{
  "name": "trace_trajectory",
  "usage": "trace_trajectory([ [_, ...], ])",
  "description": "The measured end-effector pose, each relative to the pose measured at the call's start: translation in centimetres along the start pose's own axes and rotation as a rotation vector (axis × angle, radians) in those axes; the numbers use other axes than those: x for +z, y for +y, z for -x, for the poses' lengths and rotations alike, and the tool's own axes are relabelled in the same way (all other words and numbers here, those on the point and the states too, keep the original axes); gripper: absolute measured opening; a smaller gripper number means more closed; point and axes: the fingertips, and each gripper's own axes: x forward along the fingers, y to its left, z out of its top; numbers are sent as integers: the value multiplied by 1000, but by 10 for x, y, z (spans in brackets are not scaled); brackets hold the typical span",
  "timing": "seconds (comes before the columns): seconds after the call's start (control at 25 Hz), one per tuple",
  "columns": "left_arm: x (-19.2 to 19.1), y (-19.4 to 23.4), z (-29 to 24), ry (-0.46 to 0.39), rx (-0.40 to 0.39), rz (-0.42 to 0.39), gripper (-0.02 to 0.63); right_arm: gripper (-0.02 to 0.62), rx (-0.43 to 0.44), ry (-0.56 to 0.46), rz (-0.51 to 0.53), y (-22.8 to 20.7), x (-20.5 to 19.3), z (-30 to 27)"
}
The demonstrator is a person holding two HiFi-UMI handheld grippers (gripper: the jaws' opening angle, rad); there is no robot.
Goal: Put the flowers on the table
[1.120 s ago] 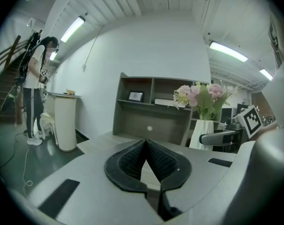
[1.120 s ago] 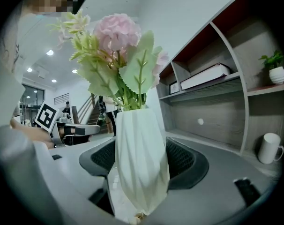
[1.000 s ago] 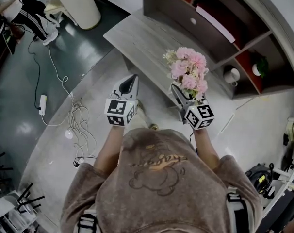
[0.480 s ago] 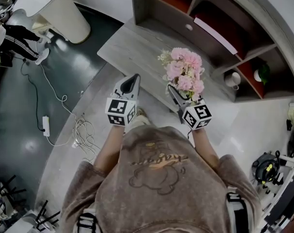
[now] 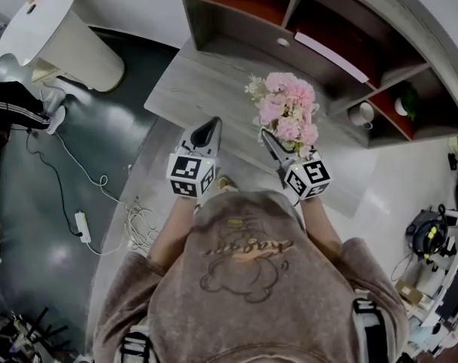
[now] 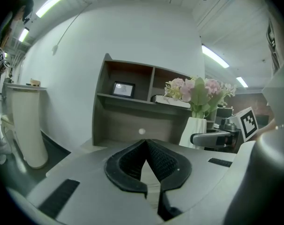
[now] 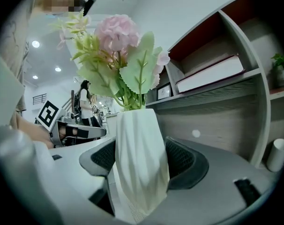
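Within the right claw [image 7: 141, 165] sits a vase [image 7: 139, 139] — pink flowers [image 5: 289, 108] inside.

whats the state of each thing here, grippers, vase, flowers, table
left gripper: jaws shut, nothing between them
right gripper: shut on the white vase
white vase: upright, clamped between the right jaws
flowers: standing in the vase, held up
table: flowers not set on it yet

Head view: looks steeply down from above the shoulders onto left gripper [image 5: 212, 123], right gripper [image 5: 267, 136], table [image 5: 191, 82] and shelf unit [image 5: 304, 21]. Left gripper view: sits low, faces level along its jaws toward that shelf unit. Right gripper view: sits close behind the vase [image 7: 139, 158], faces the same shelf unit. Shared by all three: flowers [image 5: 289, 108].
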Motion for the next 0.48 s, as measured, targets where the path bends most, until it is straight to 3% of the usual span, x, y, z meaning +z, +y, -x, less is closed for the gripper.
trace_trajectory([
  [0.48, 5, 16, -20, 14, -11, 8, 18, 313, 18, 7, 25, -9, 0, -32],
])
